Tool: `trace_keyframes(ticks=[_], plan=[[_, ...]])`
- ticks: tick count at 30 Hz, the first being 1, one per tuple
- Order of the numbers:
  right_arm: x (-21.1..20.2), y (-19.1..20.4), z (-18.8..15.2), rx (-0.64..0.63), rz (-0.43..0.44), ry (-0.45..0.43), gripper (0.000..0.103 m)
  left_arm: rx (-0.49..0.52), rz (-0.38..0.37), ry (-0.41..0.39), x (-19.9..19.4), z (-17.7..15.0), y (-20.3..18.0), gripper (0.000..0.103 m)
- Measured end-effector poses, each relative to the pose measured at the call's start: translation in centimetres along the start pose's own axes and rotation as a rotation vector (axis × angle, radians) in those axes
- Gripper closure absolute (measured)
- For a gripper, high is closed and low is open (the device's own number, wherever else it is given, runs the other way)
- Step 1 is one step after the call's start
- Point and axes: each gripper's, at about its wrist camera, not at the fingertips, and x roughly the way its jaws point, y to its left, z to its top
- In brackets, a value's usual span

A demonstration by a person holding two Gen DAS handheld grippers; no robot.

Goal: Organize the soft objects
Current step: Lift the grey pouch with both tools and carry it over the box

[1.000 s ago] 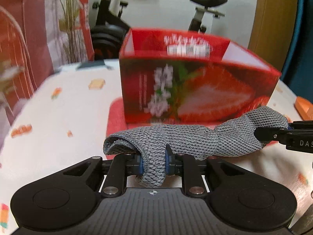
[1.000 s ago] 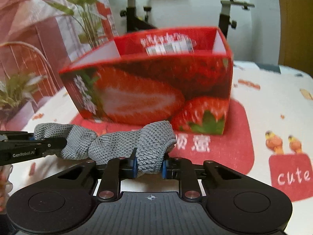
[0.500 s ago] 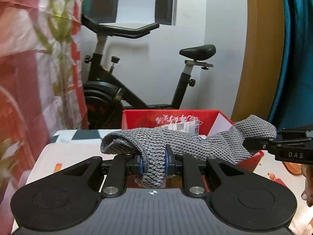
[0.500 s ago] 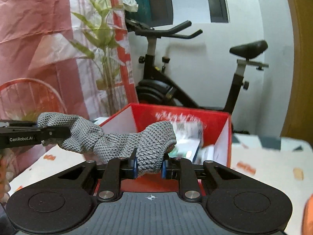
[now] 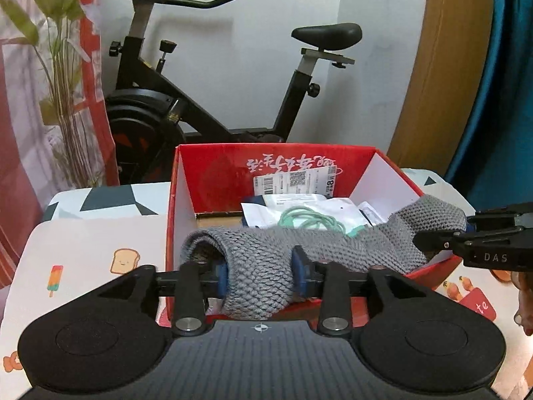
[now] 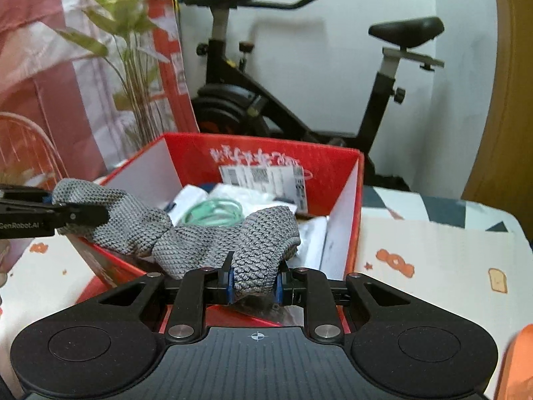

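A grey knitted cloth [image 5: 333, 246] hangs stretched between both grippers over the open red strawberry box [image 5: 276, 148]. My left gripper [image 5: 259, 270] has one end of the cloth between its blue pads. Its jaws are opening, and the cloth still fills the gap and touches both pads. In the right wrist view my right gripper [image 6: 255, 281] is shut on the other end of the cloth [image 6: 200, 243], above the box [image 6: 266, 141]. Each gripper shows in the other's view: the right one [image 5: 439, 236] at the right edge, the left one [image 6: 100, 213] at the left edge.
Inside the box lie white packets and a coiled green cable [image 5: 309, 218]. The box stands on a table with a patterned cloth [image 5: 93, 253]. Behind are an exercise bike [image 5: 200, 100], a plant [image 6: 133, 66] and a red-and-white curtain. An orange thing [image 6: 516, 366] lies at the near right.
Both grippers carried the cloth up from in front of the box to above its open top. The left pads now stand wider apart around the cloth.
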Motion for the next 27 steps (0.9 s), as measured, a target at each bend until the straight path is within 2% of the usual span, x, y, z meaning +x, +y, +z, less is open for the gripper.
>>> trace_keyframes(ticks=[3, 12, 16, 25, 27], plan=[[0.7, -0.2, 0.1, -0.001, -0.007, 0.023, 0.084, -0.033, 0.012, -0.002, -0.2, 0.4, 0.9, 0.060], [2.3, 0.2, 0.5, 0.019, -0.010, 0.092, 0.084, -0.064, 0.050, -0.080, -1.0, 1.9, 1.4, 0.061], [2.5, 0.4, 0.9, 0.008, -0.008, 0.111, 0.084, -0.047, 0.020, -0.052, 0.3, 2.1, 0.6, 0.063], [3.3, 0.2, 1.1, 0.009, -0.029, 0.156, 0.083, -0.031, 0.022, -0.031, 1.2, 1.4, -0.4, 0.063], [3.3, 0.2, 1.1, 0.004, -0.035, 0.157, 0.081, -0.029, 0.035, -0.027, 1.1, 1.3, -0.4, 0.057]])
